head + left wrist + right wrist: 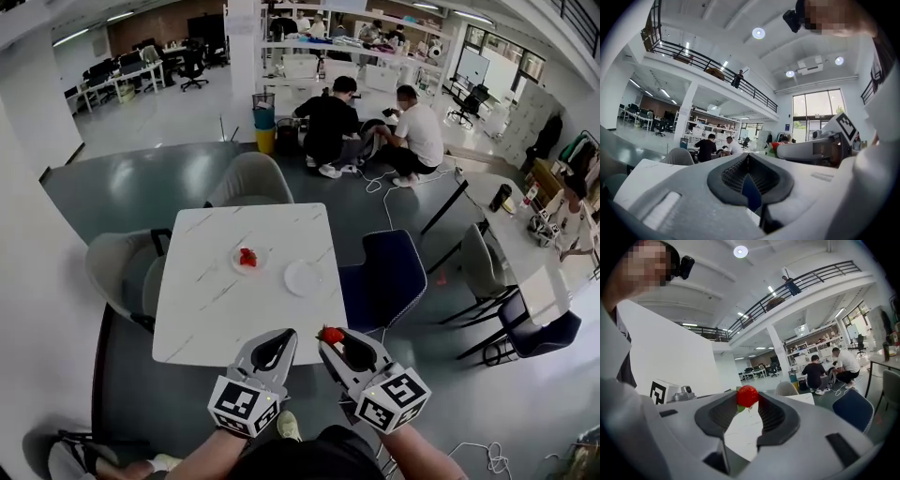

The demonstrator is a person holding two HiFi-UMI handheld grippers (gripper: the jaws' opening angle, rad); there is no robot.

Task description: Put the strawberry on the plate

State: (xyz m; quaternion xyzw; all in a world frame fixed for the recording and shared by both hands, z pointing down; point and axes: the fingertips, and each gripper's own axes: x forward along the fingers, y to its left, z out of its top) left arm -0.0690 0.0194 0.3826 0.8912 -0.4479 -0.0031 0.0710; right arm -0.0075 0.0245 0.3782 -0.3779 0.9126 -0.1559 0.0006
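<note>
1. My right gripper (pixel 749 403) pinched the strawberry (pixel 747 395) at its tips, near the table's (pixel 216 319) near edge; my left gripper (pixel 748 158) sat pressed together, empty.
2. I judged the fruit soft and light, so a gentle hold on its sides would suit it.

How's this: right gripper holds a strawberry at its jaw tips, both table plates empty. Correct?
Not both. Head view: one plate is empty, the other plate carries a second strawberry. The right gripper does hold a strawberry at its jaw tips.
</note>
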